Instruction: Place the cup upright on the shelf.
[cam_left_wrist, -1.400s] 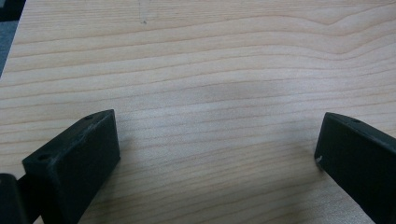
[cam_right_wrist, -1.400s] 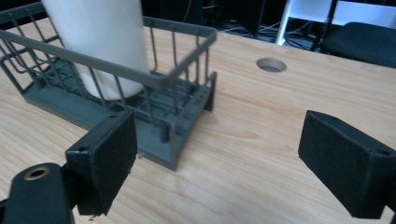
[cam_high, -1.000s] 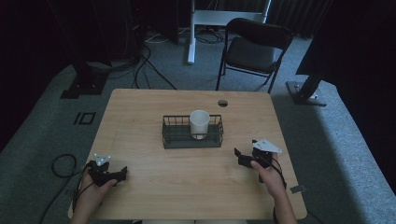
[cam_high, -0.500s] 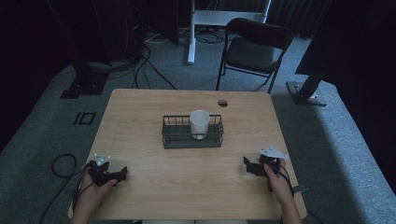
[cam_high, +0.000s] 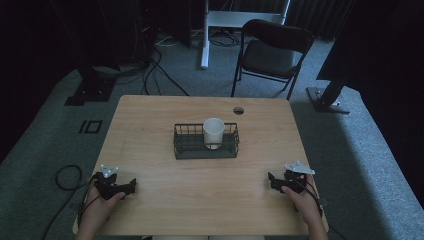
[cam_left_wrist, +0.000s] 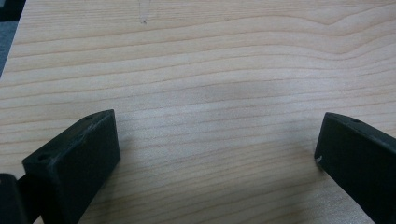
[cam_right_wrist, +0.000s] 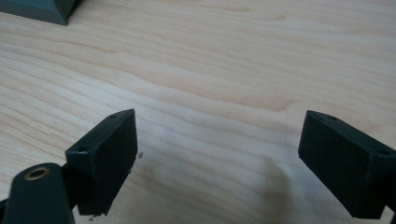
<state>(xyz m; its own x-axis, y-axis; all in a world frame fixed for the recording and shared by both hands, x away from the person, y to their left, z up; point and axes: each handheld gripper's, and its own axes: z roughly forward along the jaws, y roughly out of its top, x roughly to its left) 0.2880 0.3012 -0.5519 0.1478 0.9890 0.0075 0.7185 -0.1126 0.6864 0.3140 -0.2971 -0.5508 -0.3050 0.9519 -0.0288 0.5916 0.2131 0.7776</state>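
Two grippers sit low over the tabletop (cam_high: 150, 125) at its near edge, one toward each near corner, each held by a hand coming in from the bottom of the high view. The left gripper (cam_high: 131, 186) is by the near left corner, in the left hand (cam_high: 97, 210), with its grey three-cornered plate on top. In the left gripper view its jaws stand wide apart with bare light wood grain between them and nothing held. The right gripper (cam_high: 271, 180) is by the near right corner, in the right hand (cam_high: 302, 200), also carrying a grey plate. In the right gripper view its jaws are likewise spread wide over bare wood, gripping nothing; a dark corner of the basket shows at that view's top left.

Farther on, at the middle of the tabletop and well apart from both grippers, stands a dark wire basket (cam_high: 185, 145). A white cup (cam_high: 213, 132) stands upright inside it, toward its right half. Near the far edge, a round cable hole (cam_high: 238, 110) is cut into the wood. Beyond the table, a black folding chair (cam_high: 272, 52) stands on the grey carpet.
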